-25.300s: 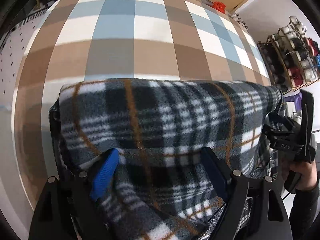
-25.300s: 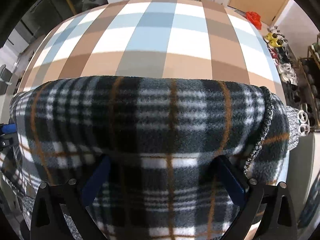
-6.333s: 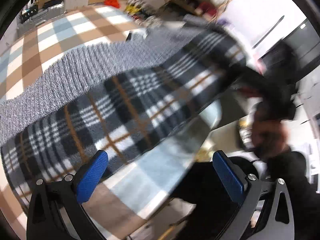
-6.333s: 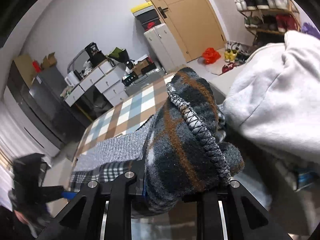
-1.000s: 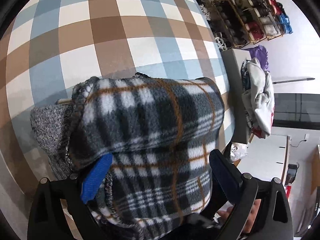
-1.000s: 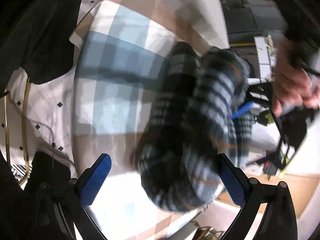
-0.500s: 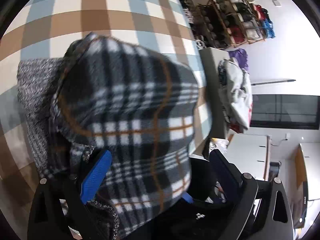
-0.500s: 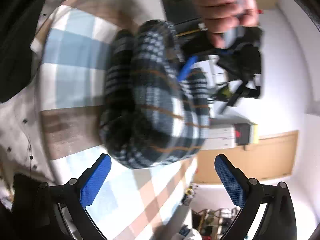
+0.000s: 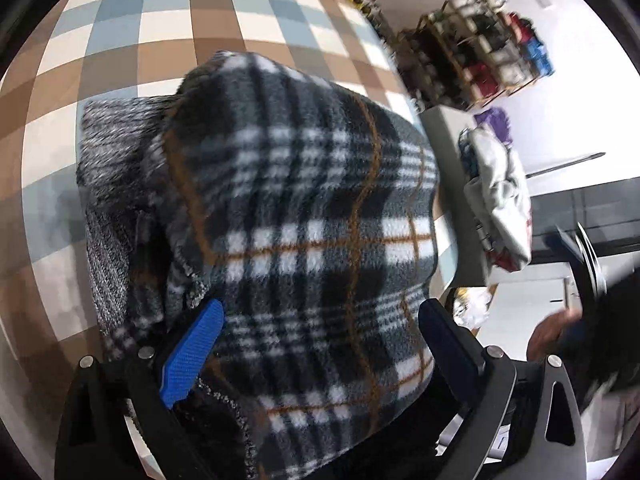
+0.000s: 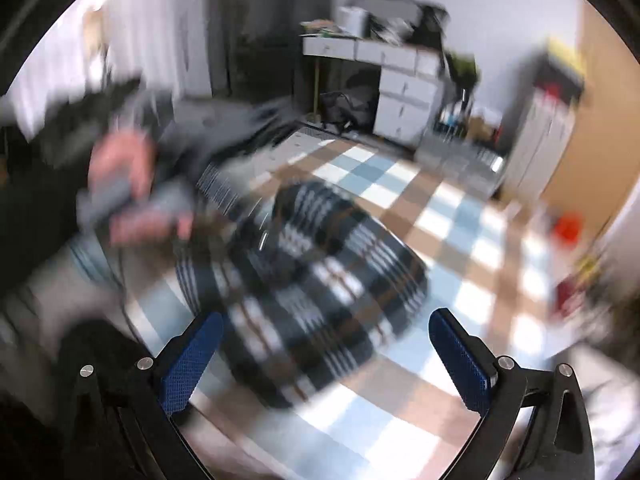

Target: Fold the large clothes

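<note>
A folded plaid fleece bundle (image 9: 312, 208), black, white and orange, lies near the right edge of the checkered table cover (image 9: 168, 12). A grey knit layer (image 9: 108, 128) sticks out on its left. My left gripper (image 9: 320, 344) is open, and its wide-spread fingers straddle the near end of the bundle. In the blurred right wrist view the same bundle (image 10: 320, 280) sits beyond my right gripper (image 10: 326, 356), which is open and holds nothing. A person's hand (image 10: 124, 184) grips the left tool's handle at the left of that view.
A shoe rack (image 9: 476, 64) stands against the wall right of the table. A pile of pale clothes (image 9: 500, 192) lies on a grey box beside it. White drawers (image 10: 404, 92) and a wooden door (image 10: 600, 120) are at the far side. A blurred hand (image 9: 548, 332) is at lower right.
The right gripper has swung fast around the bundle and now looks across the table at the room. The left view has turned; the bundle stays between its fingers.
</note>
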`<state>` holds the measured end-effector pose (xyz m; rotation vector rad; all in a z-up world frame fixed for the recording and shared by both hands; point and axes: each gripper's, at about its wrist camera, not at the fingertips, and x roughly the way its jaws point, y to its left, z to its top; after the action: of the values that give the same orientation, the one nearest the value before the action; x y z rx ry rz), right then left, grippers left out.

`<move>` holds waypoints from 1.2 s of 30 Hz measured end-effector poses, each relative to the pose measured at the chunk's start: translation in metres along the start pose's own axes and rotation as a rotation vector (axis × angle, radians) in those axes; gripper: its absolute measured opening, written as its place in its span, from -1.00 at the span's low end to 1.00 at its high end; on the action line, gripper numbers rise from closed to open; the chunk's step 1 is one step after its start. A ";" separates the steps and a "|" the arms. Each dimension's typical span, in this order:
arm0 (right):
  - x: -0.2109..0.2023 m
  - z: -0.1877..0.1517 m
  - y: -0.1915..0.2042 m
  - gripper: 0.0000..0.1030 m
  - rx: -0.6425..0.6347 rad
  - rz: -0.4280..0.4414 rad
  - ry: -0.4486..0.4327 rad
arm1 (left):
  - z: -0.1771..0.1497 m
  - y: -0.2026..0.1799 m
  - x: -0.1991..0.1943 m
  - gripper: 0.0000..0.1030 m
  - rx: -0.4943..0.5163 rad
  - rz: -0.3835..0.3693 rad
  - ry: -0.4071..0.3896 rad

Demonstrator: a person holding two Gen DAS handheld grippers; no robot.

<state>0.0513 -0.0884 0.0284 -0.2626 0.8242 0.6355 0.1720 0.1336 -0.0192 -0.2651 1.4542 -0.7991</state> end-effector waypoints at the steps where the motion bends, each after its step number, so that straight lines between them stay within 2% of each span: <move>1: 0.010 0.012 -0.007 1.00 0.050 0.028 0.029 | -0.003 0.002 -0.002 0.86 -0.001 -0.014 -0.012; 5: 0.059 0.041 -0.027 0.97 0.244 0.161 0.145 | -0.015 0.010 -0.007 0.85 0.014 -0.050 -0.044; 7: 0.084 0.049 -0.038 0.86 0.321 0.176 0.209 | -0.019 0.014 -0.009 0.85 0.017 -0.069 -0.059; 8: 0.098 0.050 -0.043 0.73 0.346 0.178 0.247 | -0.019 0.016 -0.009 0.85 0.012 -0.083 -0.070; 9: 0.116 0.050 -0.047 0.69 0.375 0.155 0.295 | -0.020 0.018 -0.011 0.85 0.008 -0.091 -0.078; 11: 0.132 0.051 -0.049 0.67 0.370 0.112 0.334 | -0.022 0.020 -0.013 0.85 0.012 -0.084 -0.091; 15: 0.158 0.048 -0.045 0.69 0.353 0.089 0.381 | -0.031 0.007 -0.008 0.85 0.109 0.025 -0.099; 18: 0.181 0.044 -0.037 0.73 0.289 0.033 0.420 | -0.037 0.000 -0.003 0.85 0.158 0.083 -0.114; 19: 0.185 0.043 -0.030 0.81 0.258 0.006 0.423 | -0.038 -0.001 -0.003 0.85 0.166 0.097 -0.121; 20: 0.189 0.043 -0.026 0.98 0.242 -0.002 0.425 | -0.039 -0.001 -0.003 0.85 0.169 0.106 -0.125; 21: 0.192 0.043 -0.020 1.00 0.226 -0.008 0.429 | -0.040 -0.001 -0.003 0.85 0.167 0.108 -0.127; 23: 0.194 0.042 -0.016 1.00 0.198 -0.040 0.425 | -0.041 -0.001 -0.003 0.85 0.163 0.120 -0.130; 25: 0.183 0.044 -0.021 1.00 0.230 -0.011 0.390 | -0.045 -0.004 -0.005 0.86 0.161 0.167 -0.125; 26: 0.173 0.044 -0.027 1.00 0.259 0.020 0.358 | -0.050 -0.008 -0.005 0.87 0.155 0.213 -0.116; 28: 0.148 0.041 -0.044 1.00 0.341 0.089 0.296 | -0.057 -0.010 -0.008 0.87 0.124 0.246 -0.082; 32: 0.086 0.014 -0.071 1.00 0.473 0.236 0.150 | -0.074 -0.027 -0.027 0.86 0.152 0.321 -0.131; 36: 0.050 -0.026 -0.068 1.00 0.483 0.375 0.092 | -0.093 -0.063 -0.040 0.86 0.211 0.322 -0.149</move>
<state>0.1034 -0.1325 -0.0280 0.3110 1.0999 0.7534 0.0675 0.1413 0.0373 0.0692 1.2215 -0.6480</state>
